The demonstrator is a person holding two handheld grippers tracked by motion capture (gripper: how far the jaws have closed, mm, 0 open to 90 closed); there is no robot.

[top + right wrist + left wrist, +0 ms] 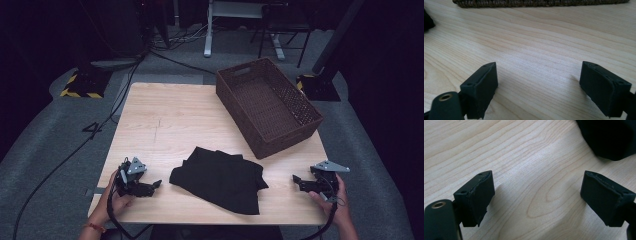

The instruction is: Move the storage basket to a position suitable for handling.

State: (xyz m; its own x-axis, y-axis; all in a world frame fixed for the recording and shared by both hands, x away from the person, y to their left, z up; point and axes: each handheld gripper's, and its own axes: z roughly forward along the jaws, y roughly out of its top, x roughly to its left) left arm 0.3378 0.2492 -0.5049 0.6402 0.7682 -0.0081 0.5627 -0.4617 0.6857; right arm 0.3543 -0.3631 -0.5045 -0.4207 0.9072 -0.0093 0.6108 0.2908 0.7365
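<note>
- Closest to the person, in the high view, two hands come up from the bottom edge, and each hand holds a gripper.
- The left gripper (156,184) sits low over the wooden table (165,120), near its front left corner. It points toward the middle of the table.
- In the left gripper view, its two black jaws stand wide apart, with bare wood between them. Nothing is held.
- The right gripper (296,179) sits near the front right corner. It points back toward the middle too.
- In the right gripper view, its jaws are also wide apart over bare wood, and they hold nothing.
- A grey three-cornered plate sits on top of each gripper, and a dark cable trails down from each one past the table's front edge.
- Between the two grippers lies a black cloth (220,177). It looks folded, maybe a shirt, but it is too dark to tell for sure.
- The cloth lies flat on the front half of the table. The left gripper is just beside its left edge and not touching it. The right gripper is a bit farther from its right edge.
- In the left gripper view, a corner of the black cloth (609,137) shows at the top right, past the jaws.
- Farther back, on the right side of the table, stands a brown woven basket (235,95). It sits at a slant, with nothing in it.
- In the right gripper view, the side of the basket (539,3) runs along the top edge.
- Past the table are a grey floor, some cables and the legs of a desk.
</note>
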